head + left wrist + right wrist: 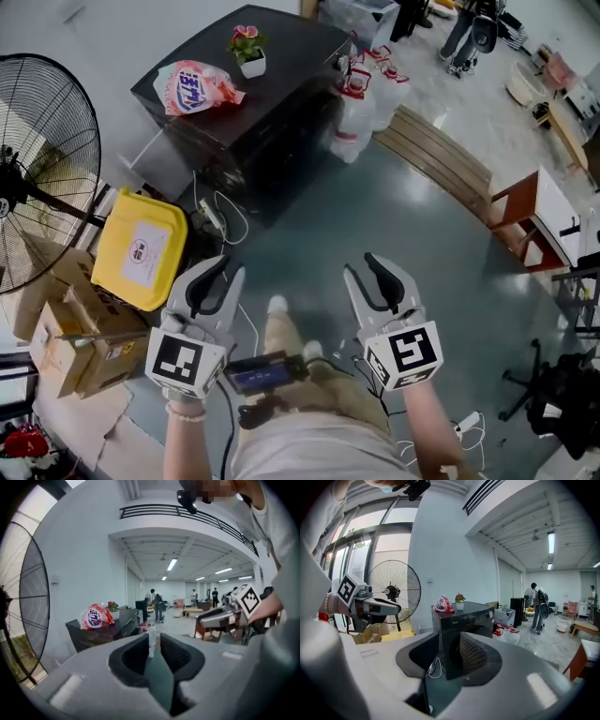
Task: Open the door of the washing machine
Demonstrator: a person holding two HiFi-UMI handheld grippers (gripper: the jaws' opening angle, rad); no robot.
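Observation:
The black washing machine [267, 112] stands at the far side of the floor, with a pink detergent bag [197, 86] and a small potted plant [248, 47] on top. In the right gripper view its front [464, 616] faces me and the door looks shut. My left gripper [225, 270] and right gripper [364, 267] are held side by side close to my body, well short of the machine. Both are open and hold nothing. Seen along its own jaws, the left gripper [153, 641] points past the machine [108, 632]; the right gripper [449, 641] points at it.
A large standing fan [37, 159] is at the left, with a yellow bin [141, 248] and cardboard boxes [66, 337] below it. Cables [225, 220] lie by the machine. White bags [361, 103], a wooden pallet [436, 155] and a red-legged table [534, 216] are at the right.

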